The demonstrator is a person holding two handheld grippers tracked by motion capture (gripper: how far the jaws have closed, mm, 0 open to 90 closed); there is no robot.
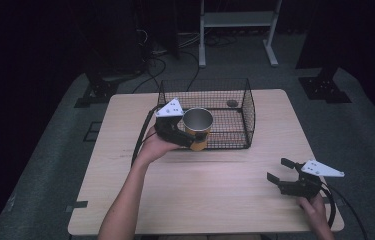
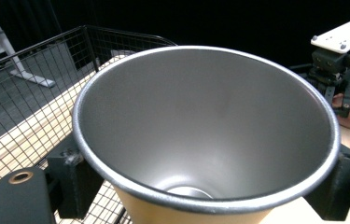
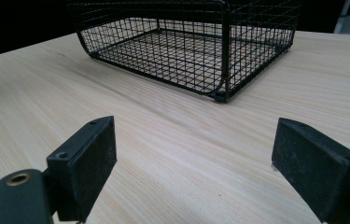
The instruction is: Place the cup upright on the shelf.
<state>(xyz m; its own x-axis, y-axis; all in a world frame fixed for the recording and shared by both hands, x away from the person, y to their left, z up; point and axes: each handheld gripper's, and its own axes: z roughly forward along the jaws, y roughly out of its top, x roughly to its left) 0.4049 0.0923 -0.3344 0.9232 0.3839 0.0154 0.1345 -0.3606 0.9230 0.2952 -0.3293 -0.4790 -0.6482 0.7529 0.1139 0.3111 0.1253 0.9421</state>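
Steel cup (image 1: 198,124), yellow-sleeved, held over wire basket (image 1: 235,117)
Left gripper (image 1: 187,138) pinches the cup at the basket's 7 o'clock corner; right gripper (image 1: 281,170) (jaws spread, empty) rests on the table (image 1: 215,195).

Dim room with black surroundings; light from above falls on the pale desk (image 1: 215,200), brightest near its middle. The steel cup (image 2: 200,130) shows soft sheen inside, without harsh glare. Close fingers (image 3: 86,163) look slightly soft.

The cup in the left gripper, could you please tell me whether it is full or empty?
Empty. The left gripper view looks straight into the cup: bare grey metal walls down to a clean round bottom. The left gripper holds it upright at the wire basket.
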